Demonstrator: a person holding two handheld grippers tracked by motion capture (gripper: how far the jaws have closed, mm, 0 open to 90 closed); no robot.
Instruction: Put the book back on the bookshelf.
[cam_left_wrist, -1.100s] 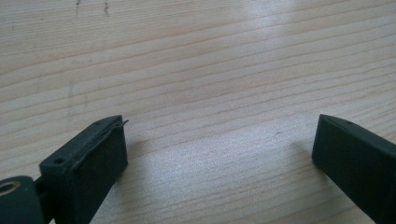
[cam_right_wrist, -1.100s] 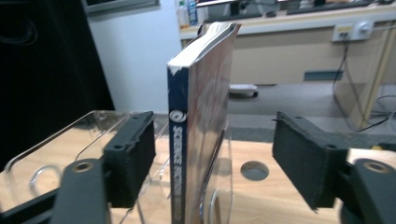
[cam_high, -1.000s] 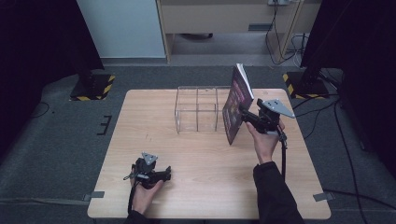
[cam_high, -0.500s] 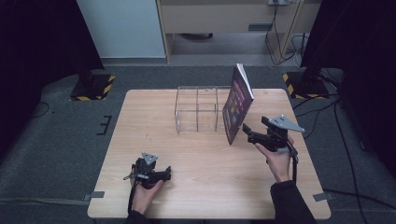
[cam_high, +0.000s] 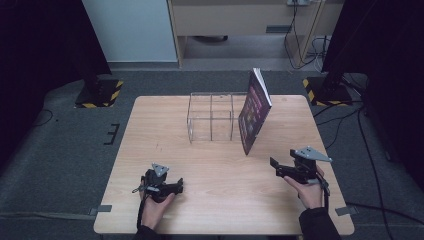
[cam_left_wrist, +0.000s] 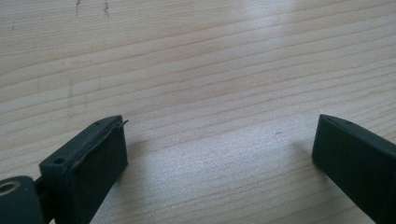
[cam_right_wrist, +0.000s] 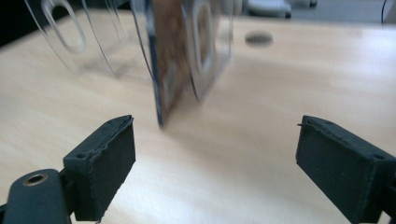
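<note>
Pale wood of the desk (cam_high: 215, 165) is carrying a book (cam_high: 254, 111) leaning against the clear rack (cam_high: 211, 118) at the far side. I am holding my right claw (cam_high: 274, 166) wide and empty, its jaws having just been opening, near the book's foot; my left claw (cam_high: 176, 187) is resting wide too.

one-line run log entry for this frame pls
book: propped on clear rack | right gripper: jaws just opened, empty, off book | left gripper: open, on table

The high view looks forward and down from above my side onto the whole table (cam_high: 220, 165). My left camera sits very close over bare wood, looking along my left fingers (cam_left_wrist: 88, 163). My right camera sits low, facing the book (cam_right_wrist: 166, 60) and clear rack (cam_right_wrist: 84, 42), which the high view shares.
</note>
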